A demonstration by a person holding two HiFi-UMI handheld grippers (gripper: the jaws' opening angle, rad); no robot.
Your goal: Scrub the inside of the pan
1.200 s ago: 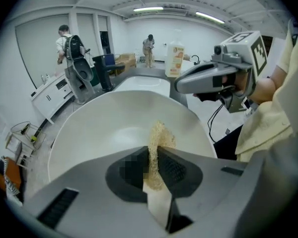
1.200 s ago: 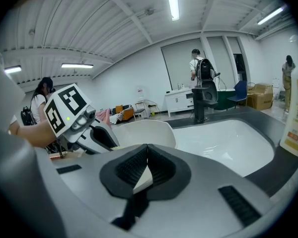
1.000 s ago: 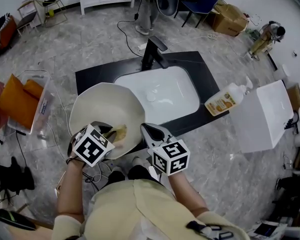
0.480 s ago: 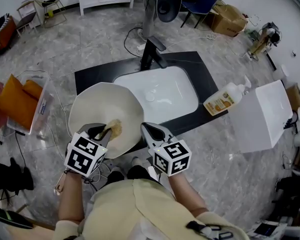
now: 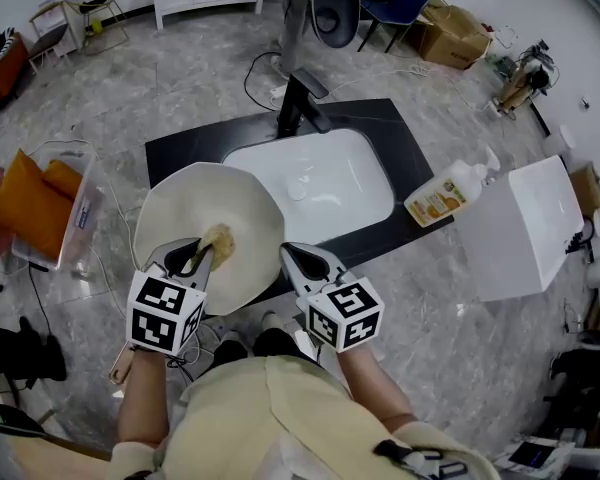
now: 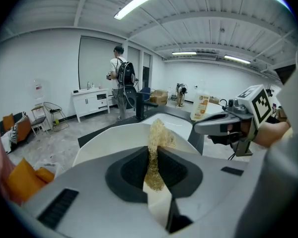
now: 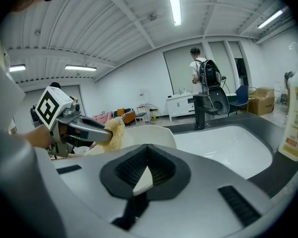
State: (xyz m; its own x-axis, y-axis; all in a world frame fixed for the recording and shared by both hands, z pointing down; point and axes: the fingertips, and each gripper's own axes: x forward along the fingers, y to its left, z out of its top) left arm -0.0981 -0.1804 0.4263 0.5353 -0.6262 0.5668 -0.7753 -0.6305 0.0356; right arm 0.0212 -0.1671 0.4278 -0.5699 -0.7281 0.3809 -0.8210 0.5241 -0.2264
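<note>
**Q:** What has changed over the last second?

**A:** The left tongs [image 5: 198,255] [image 6: 153,158] have drawn back toward the person. Their marker cube [image 5: 164,312] now sits lower in the head view. The tan scrubbing pad [image 5: 218,240] [image 6: 157,135] [image 7: 113,133] has slid from close beside the right tongs [image 5: 292,259] [image 7: 145,168] to a spot farther from them, higher on the inner wall of the wide cream-white pan [image 5: 185,203] [image 6: 114,139] [image 7: 156,133]. The right tongs have stayed put.

**Q:** How do the tongs stand?

**A:** The left tongs are clamped on the pad, which juts ahead of their tips against the pan's inside. The right tongs are closed on the pan's near rim, and a pale sliver of it shows between them.

**Q:** Where is the pan?

**A:** It is directly ahead of both tongs, on the black desk [image 5: 175,153]. It overlaps the near-left corner of the white sink basin [image 5: 325,183] [image 7: 223,143], which lies ahead of the right tongs.

**Q:** Is any writing legible?

**A:** No. The pump bottle with an orange label [image 5: 442,200] [image 6: 200,107] [image 7: 294,128] stands ahead and to the right of the right tongs, and its print is too small to read.
</note>
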